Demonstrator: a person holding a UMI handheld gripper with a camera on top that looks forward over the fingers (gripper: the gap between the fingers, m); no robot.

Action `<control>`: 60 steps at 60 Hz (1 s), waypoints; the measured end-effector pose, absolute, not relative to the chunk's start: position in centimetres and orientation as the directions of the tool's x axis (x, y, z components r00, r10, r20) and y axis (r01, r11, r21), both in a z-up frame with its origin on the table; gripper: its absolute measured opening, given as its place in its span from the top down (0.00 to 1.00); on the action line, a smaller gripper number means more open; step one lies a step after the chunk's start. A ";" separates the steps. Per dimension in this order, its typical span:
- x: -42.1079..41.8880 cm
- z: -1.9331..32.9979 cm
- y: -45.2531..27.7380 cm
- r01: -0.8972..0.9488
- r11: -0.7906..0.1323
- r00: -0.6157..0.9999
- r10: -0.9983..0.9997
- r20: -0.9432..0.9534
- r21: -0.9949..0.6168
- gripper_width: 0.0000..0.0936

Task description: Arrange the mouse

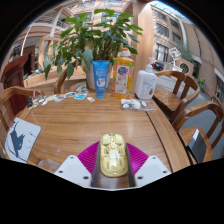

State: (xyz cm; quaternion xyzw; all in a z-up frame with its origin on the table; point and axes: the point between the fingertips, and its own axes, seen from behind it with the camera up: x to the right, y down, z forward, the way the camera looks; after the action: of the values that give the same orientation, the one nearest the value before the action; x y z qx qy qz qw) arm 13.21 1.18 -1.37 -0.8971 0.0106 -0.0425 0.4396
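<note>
A pale yellow mouse (113, 155) sits lengthwise between my gripper's (113, 160) two fingers, its nose pointing away over the wooden table (90, 118). The magenta pads (89, 155) press against both its sides, so the gripper is shut on it. The mouse appears held just above the table's near part. Its underside is hidden.
At the table's far edge stand a potted plant (92, 40), a blue cup (100, 75), a yellow-labelled bottle (123, 72) and a white container (146, 84). Papers lie at the far right (133, 103) and a sheet at the left (20, 138). Wooden chairs (200, 125) surround the table.
</note>
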 end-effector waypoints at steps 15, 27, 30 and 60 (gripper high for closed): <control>14.0 0.4 1.0 0.003 -0.597 0.989 -0.118 0.091 -0.803 0.63; 12.0 14.8 1.8 -0.013 -0.378 0.985 -0.166 0.054 -0.926 0.63; 9.8 19.7 1.9 -0.009 -0.306 0.988 -0.151 0.039 -0.952 0.63; -22.2 4.5 -0.3 0.189 -0.510 0.963 0.261 0.058 -0.839 0.63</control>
State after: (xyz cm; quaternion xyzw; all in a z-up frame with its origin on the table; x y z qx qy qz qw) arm -22.19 -0.34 4.53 -0.8681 -0.1297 0.0381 0.4776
